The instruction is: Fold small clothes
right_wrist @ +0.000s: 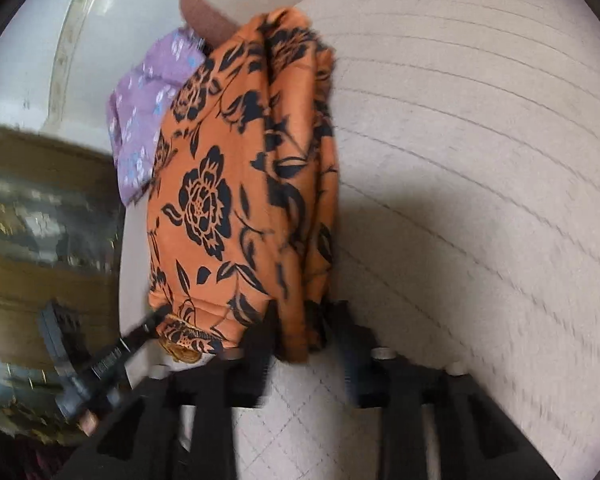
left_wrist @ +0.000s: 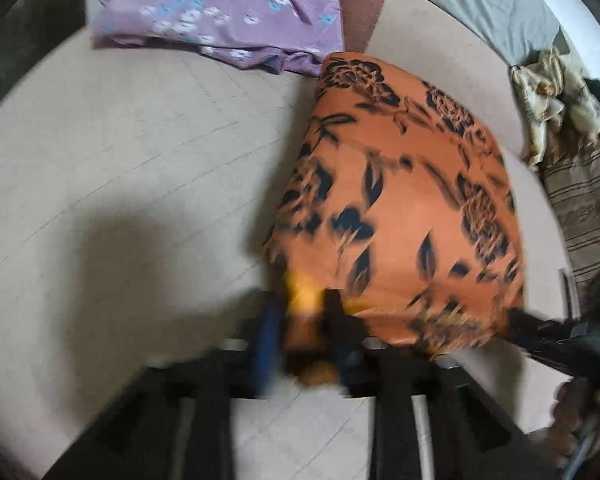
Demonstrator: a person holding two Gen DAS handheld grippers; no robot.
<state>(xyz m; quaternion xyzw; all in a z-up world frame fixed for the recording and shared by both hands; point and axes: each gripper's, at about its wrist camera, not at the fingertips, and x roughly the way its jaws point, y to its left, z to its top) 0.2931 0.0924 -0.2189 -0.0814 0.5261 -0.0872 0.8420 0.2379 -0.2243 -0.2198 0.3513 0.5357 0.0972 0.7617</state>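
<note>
Nearest me, my left tongs (left_wrist: 300,312) stand spread around the near corner of the orange flowered cloth (left_wrist: 400,200), not pressing it. My right tongs (right_wrist: 304,332) straddle its bunched edge, also spread. The cloth lies folded on the beige cushion (left_wrist: 140,160); beyond it sits a purple garment (left_wrist: 220,12).

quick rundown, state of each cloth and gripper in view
orange cloth: folded, flat on the mat
purple cloth: folded, beyond the orange one
cream cloth: crumpled, unfolded
left gripper: open, orange edge between fingers
right gripper: open, orange edge between fingers
</note>
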